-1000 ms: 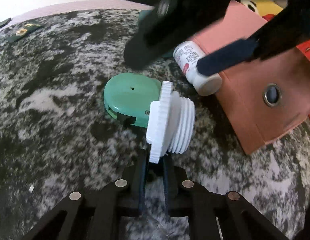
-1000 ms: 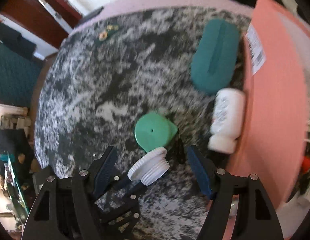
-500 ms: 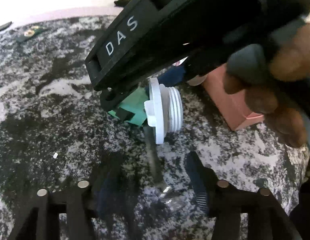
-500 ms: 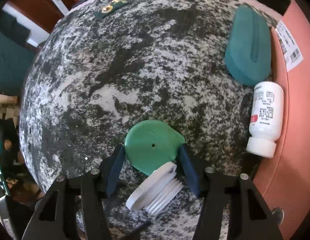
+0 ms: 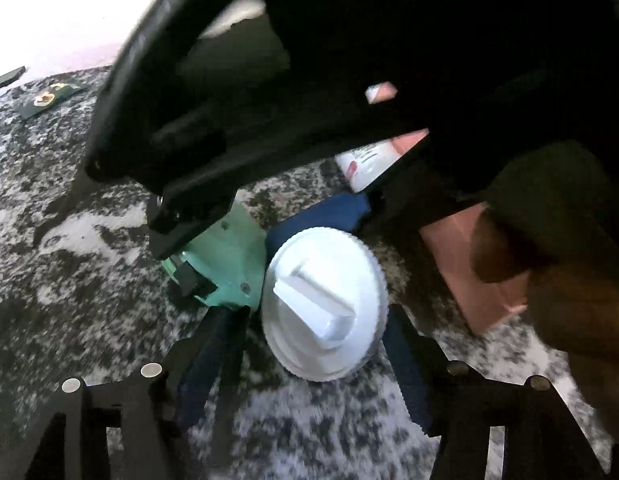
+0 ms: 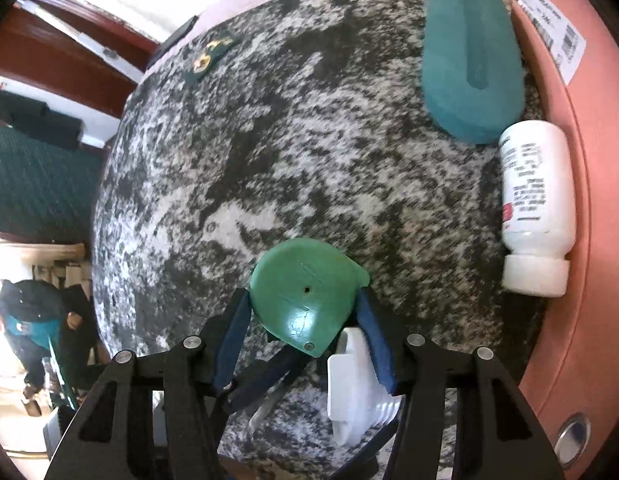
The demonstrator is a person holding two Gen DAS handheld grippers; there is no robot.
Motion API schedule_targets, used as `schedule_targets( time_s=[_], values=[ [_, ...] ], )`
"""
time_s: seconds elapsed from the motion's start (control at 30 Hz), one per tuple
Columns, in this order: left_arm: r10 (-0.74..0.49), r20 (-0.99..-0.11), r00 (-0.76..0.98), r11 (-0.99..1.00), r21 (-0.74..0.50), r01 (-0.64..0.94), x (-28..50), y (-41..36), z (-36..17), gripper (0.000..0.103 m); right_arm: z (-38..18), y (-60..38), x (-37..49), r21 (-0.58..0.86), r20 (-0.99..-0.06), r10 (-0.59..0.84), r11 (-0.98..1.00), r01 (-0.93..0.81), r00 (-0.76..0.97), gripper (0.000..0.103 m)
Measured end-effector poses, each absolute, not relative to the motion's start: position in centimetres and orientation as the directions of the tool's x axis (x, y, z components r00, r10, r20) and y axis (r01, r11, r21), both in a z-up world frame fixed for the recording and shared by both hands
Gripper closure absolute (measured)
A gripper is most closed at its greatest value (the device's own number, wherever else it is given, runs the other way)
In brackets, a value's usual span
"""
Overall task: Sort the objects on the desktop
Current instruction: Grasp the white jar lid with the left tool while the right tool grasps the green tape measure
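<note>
Flanking the pink box (image 6: pixel 589 240), a white bottle (image 6: pixel 535 204) lies against it. Nearer, the right gripper (image 6: pixel 303 312) closes on the green tape measure (image 6: pixel 305 292), seemingly mid-pickup; the left gripper (image 5: pixel 309 344), wide open, straddles the white threaded cap (image 5: pixel 325 304). Next: lift clear.

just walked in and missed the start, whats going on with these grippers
A person with a gripper in each hand is sorting desk items on a speckled mat. The right gripper has its fingers on either side of the green tape measure, seemingly gripping it. The left gripper is open around the white threaded plug, not pinching it. A white pill bottle and teal case lie beside the pink box.
</note>
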State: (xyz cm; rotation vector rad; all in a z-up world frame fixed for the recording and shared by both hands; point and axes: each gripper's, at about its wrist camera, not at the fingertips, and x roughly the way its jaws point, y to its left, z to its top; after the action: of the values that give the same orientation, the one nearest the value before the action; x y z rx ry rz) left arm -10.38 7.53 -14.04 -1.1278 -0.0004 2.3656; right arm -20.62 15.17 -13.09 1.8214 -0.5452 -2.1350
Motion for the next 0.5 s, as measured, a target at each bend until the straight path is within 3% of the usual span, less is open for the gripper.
schedule_targets(
  time_s=[0.5],
  values=[
    [0.427, -0.732, -0.53, -0.876, -0.189, -0.444, -11.2, 9.3, -15.4, 0.029, -9.4, 19.9, -21.9, 0.531, -0.793, -0.434, -0.837, -0.135, -0.427, 0.046]
  ],
)
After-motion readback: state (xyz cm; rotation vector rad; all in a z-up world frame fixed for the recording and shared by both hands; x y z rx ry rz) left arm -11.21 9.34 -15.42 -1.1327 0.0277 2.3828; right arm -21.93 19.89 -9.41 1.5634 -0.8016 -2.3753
